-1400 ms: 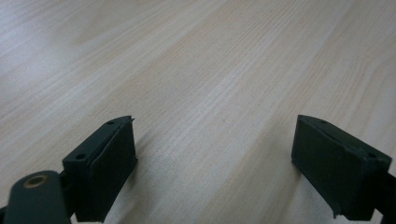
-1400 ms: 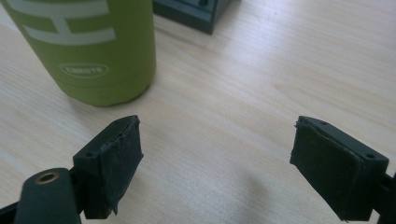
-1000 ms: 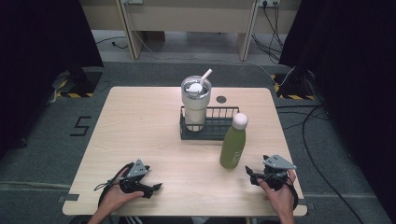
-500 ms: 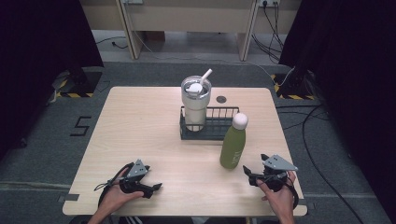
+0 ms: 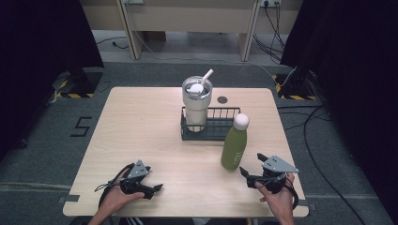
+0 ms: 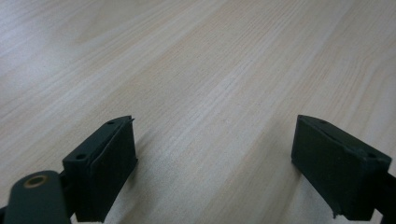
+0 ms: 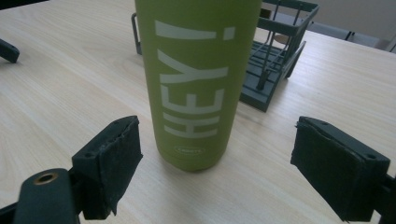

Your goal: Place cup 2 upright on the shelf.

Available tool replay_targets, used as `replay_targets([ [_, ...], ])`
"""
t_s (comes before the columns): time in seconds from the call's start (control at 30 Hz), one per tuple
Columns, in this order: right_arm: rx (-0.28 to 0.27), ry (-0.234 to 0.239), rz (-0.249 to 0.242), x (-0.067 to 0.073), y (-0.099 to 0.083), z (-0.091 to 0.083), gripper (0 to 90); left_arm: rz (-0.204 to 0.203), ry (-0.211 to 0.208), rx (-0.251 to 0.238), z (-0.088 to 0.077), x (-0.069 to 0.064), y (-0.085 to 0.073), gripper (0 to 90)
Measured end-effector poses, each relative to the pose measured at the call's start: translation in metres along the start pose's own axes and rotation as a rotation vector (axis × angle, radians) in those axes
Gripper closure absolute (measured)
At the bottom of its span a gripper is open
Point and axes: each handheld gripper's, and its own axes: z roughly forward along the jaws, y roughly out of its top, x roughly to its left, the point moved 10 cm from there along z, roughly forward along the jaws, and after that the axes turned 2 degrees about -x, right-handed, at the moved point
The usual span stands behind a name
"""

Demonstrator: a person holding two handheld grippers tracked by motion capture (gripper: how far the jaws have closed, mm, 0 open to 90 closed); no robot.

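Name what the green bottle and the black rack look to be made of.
Green bottle: probably powder-coated metal, given its matte, even skin with crisp printed letters; plastic is possible. Rack: thin dark rods, likely coated steel wire.

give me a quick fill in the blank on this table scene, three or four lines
1. The green bottle has a ____ cap.
2. The tumbler with the straw stands inside the wire ____.
3. The word printed on the bottle is ____.
4. The right tongs are ____, with the bottle ahead of them, between the jaws' lines and untouched.

Missing words: white; rack; HEY!; open
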Motion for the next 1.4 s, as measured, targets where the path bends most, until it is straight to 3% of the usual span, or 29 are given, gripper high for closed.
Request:
replay_targets([
  [0.7, -0.043, 0.023, -0.011, 0.002, 0.011, 0.02, 15.1, 0.0, 0.001, -0.001, 0.0, 0.0, 0.0, 13.0],
  [0.97, -0.063, 0.033, -0.036, 0.005, 0.015, 0.03, 15.1, 0.001, 0.001, -0.001, 0.0, 0.0, 0.0, 13.1],
  [1.4, -0.095, 0.043, -0.027, 0.008, 0.02, 0.043, 15.1, 0.001, 0.001, 0.0, 0.0, 0.0, 0.0, 13.0],
])
